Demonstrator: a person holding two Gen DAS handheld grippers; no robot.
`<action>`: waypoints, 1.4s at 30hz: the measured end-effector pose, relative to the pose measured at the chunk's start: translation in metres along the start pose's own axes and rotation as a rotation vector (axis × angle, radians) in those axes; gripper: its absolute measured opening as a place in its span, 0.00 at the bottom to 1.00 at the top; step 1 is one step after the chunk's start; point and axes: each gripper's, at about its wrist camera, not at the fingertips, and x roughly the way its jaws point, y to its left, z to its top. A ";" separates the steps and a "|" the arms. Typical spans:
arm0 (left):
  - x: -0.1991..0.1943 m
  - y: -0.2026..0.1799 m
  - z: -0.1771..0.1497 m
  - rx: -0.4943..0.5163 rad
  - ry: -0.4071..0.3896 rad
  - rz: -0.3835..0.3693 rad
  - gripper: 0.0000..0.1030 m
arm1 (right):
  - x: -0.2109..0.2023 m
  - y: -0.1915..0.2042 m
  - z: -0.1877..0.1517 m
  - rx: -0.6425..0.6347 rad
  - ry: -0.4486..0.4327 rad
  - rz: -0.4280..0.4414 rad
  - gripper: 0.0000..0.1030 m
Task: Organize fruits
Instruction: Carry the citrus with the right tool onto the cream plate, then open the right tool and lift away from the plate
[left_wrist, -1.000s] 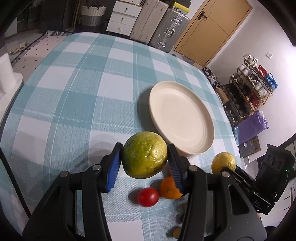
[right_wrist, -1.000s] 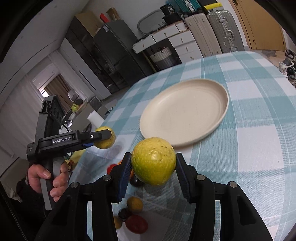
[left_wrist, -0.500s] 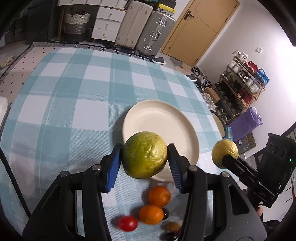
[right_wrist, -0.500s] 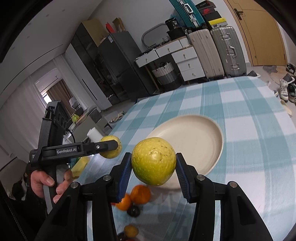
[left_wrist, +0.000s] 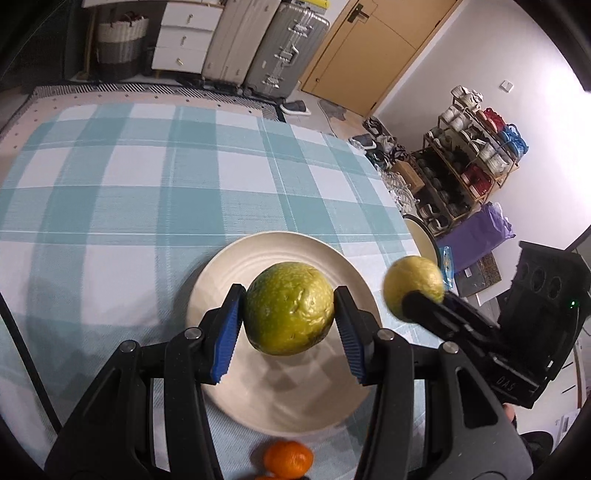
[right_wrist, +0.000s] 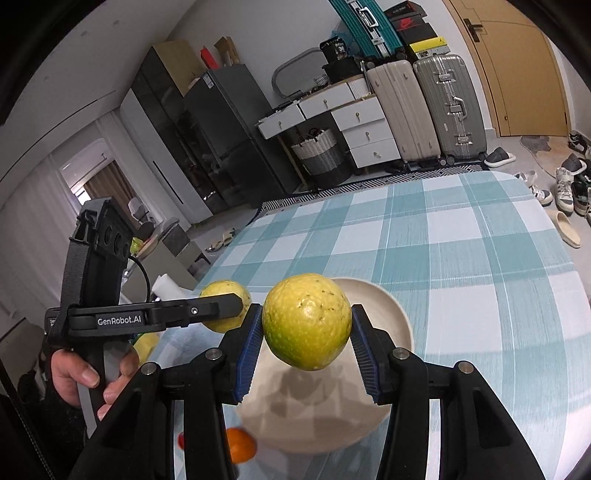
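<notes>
Green citrus (left_wrist: 289, 307) clenched across its middle in left gripper (left_wrist: 289, 325), above plate (left_wrist: 221, 273). Yellow citrus (right_wrist: 307, 325) likewise clamped in right gripper (right_wrist: 307, 347). Judged firm, fairly heavy, rind pitted; widest girth the sound hold

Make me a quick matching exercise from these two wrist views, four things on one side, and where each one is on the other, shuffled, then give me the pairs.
1. green citrus
2. yellow citrus
3. cream plate
4. orange mandarin

A. on the checked tablecloth, beside the plate's near rim
B. clamped in the left gripper
C. on the cloth under both held fruits
D. clamped in the right gripper

Pairs: 1-B, 2-D, 3-C, 4-A
</notes>
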 end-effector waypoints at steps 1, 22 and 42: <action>0.008 0.001 0.003 -0.004 0.017 -0.010 0.45 | 0.007 -0.004 0.002 0.011 0.011 0.010 0.46; 0.087 0.031 0.032 -0.066 0.110 -0.074 0.45 | 0.085 -0.025 -0.002 0.002 0.125 -0.103 0.46; 0.033 0.024 0.024 -0.076 0.001 -0.018 0.55 | 0.032 -0.009 -0.002 -0.009 0.002 -0.177 0.77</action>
